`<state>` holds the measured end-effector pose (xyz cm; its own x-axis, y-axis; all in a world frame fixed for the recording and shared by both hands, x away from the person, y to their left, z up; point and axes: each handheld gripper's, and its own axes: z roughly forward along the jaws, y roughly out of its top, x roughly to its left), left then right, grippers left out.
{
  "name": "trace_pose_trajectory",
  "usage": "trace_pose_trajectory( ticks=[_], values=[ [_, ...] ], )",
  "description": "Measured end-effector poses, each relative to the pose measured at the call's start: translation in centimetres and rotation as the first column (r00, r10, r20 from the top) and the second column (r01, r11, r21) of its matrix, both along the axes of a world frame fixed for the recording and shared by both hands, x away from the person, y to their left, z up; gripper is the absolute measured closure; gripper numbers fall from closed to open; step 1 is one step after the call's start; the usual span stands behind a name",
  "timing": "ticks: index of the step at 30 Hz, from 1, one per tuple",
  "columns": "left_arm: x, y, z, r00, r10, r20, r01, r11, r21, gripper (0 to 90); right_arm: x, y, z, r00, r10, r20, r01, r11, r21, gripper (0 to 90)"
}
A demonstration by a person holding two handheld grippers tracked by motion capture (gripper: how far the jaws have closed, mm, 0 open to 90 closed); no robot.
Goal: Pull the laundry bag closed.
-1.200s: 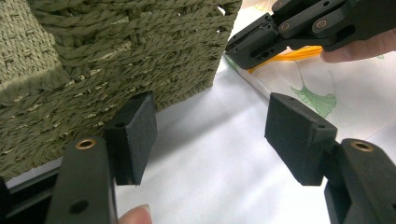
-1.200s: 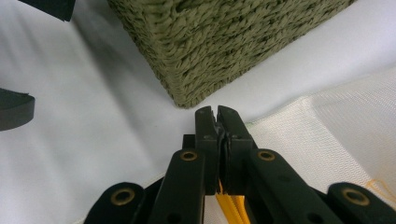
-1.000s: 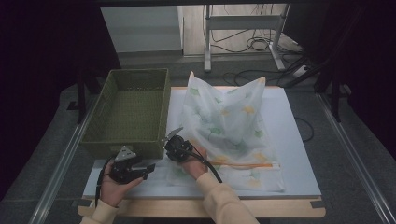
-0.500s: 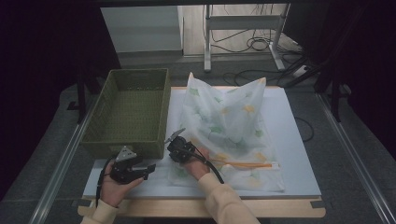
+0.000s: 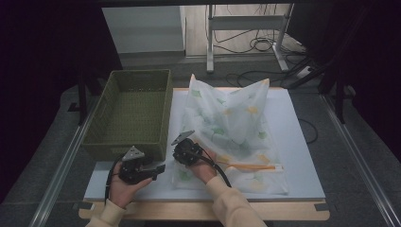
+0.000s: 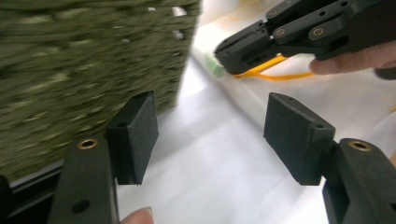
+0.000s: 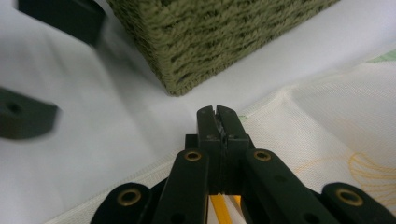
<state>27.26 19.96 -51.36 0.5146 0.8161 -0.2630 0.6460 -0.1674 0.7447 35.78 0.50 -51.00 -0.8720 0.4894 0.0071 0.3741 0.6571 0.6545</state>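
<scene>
A white drawstring bag [image 5: 234,124] with a green and yellow print lies on the white table top [image 5: 302,142]. Its orange drawstring [image 5: 250,166] runs along the near end. My right gripper [image 5: 178,150] sits at the bag's near left corner, its jaws shut on the orange drawstring [image 6: 275,70], which loops out beside them. In the right gripper view the shut tips [image 7: 216,114] rest at the bag's hem [image 7: 289,100]. My left gripper [image 5: 160,169] lies low to the left, open, its pads [image 6: 135,135] wide apart over bare table and facing the right gripper [image 6: 233,51].
A green woven basket [image 5: 132,109] stands at the table's left, its near corner [image 7: 187,70] close in front of both grippers. Metal rails run along both sides of the table. A stand and cables are on the floor beyond the far edge.
</scene>
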Motion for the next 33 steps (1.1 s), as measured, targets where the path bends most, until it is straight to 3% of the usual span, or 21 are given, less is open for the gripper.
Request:
trace_pose_trajectory(
  ticks=[8, 18, 26, 33],
  values=[
    [0.9, -1.8, -0.3, 0.9983, -0.044, -0.038, 0.043, 0.9988, -0.025, 36.9, -0.5, -0.6, 0.6, 0.9995, 0.021, 0.022, -0.022, 0.999, 0.025, 89.2],
    [1.6, -2.9, -1.0, 0.9932, -0.081, -0.084, 0.076, 0.9952, -0.062, 41.3, -0.8, -1.2, 0.8, 0.9985, 0.035, 0.042, -0.037, 0.998, 0.047, 89.2],
    [2.4, -3.7, -1.7, 0.9884, -0.088, -0.124, 0.078, 0.9933, -0.085, 55.3, -0.9, -1.5, 0.8, 0.9976, 0.051, 0.046, -0.054, 0.997, 0.057, 89.2],
    [2.8, -4.3, -2.0, 0.9917, -0.058, -0.115, 0.050, 0.9964, -0.068, 74.4, -1.1, -1.8, 0.9, 0.9966, 0.056, 0.060, -0.060, 0.996, 0.066, 89.2]
  ],
)
